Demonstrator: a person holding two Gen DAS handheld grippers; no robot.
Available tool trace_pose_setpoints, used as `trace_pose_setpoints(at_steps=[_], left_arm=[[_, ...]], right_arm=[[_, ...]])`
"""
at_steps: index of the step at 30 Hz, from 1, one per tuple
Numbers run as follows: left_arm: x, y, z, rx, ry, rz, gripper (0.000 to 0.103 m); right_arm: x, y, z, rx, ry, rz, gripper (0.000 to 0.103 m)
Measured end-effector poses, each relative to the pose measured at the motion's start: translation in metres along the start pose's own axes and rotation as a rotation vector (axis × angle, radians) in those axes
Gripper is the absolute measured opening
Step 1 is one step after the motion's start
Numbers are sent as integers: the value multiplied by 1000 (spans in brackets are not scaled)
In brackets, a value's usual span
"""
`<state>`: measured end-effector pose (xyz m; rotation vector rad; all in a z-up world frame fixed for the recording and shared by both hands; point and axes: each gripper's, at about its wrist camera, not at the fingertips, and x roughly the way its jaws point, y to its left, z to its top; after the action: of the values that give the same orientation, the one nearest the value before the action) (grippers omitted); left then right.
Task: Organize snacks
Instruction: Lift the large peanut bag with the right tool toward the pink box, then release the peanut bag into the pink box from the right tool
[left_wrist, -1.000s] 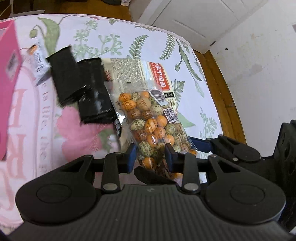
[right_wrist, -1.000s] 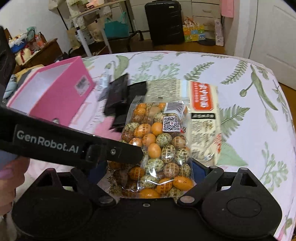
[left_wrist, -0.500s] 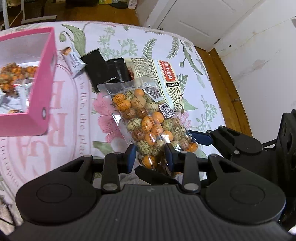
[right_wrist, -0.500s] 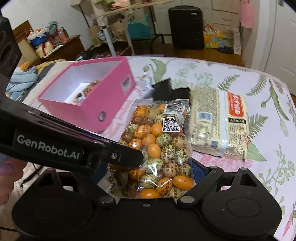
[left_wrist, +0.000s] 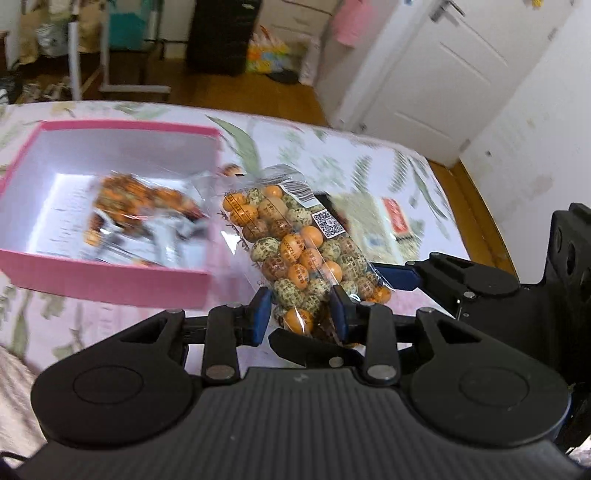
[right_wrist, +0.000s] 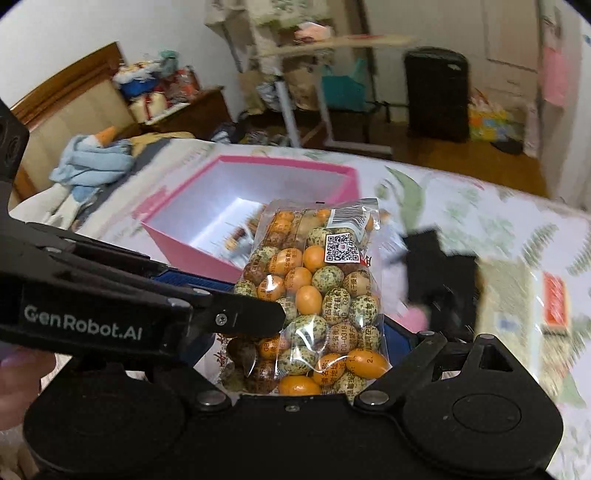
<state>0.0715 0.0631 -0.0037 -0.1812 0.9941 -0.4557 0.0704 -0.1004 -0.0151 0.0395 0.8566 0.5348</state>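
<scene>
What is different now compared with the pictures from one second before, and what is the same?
Both grippers have carried the bag of speckled and orange snacks away from the flat cream packet and black packets toward the pink box; its top now reaches the box's near corner. Unchanged: the left gripper and right gripper still clamp the bag's lower end, nothing was released, and the other packets still lie on the floral cloth.

Each camera sits just behind its own claw and looks forward and steeply down, close over the bed. The left claw (left_wrist: 300, 314) view faces the white door and wall; the right claw (right_wrist: 299, 354) view faces the cluttered room behind. Both share the clear bag of speckled snacks (left_wrist: 295, 251) (right_wrist: 317, 295) up close, the pink box (left_wrist: 107, 280) (right_wrist: 192, 243) beyond it, and the leaf-print bedcover (left_wrist: 332, 147) (right_wrist: 480, 206).
</scene>
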Motion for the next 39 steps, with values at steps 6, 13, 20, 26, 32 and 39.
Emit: trace_pose_setpoints(at_steps=[6,13,20,26,32,39], left_arm=[[-11,52,23,-53,-80,74,34],[5,123,58,-145,-50,145,34],[23,183,69,-262,4,211,35],[34,205,70,-330,-15,254,46],[36,192,64,-286,-32,267,48],[20,161,62,-208,-48,198,46]], right_arm=[[47,15,45,-15,0,84,94],[123,30,85,-14,73,171,94],[181,49,102,-112,173,248,95],[204,55,113,-254,236,234,96],[171,43,105,-301,235,167,97],[83,6,81,-220,95,123,97]])
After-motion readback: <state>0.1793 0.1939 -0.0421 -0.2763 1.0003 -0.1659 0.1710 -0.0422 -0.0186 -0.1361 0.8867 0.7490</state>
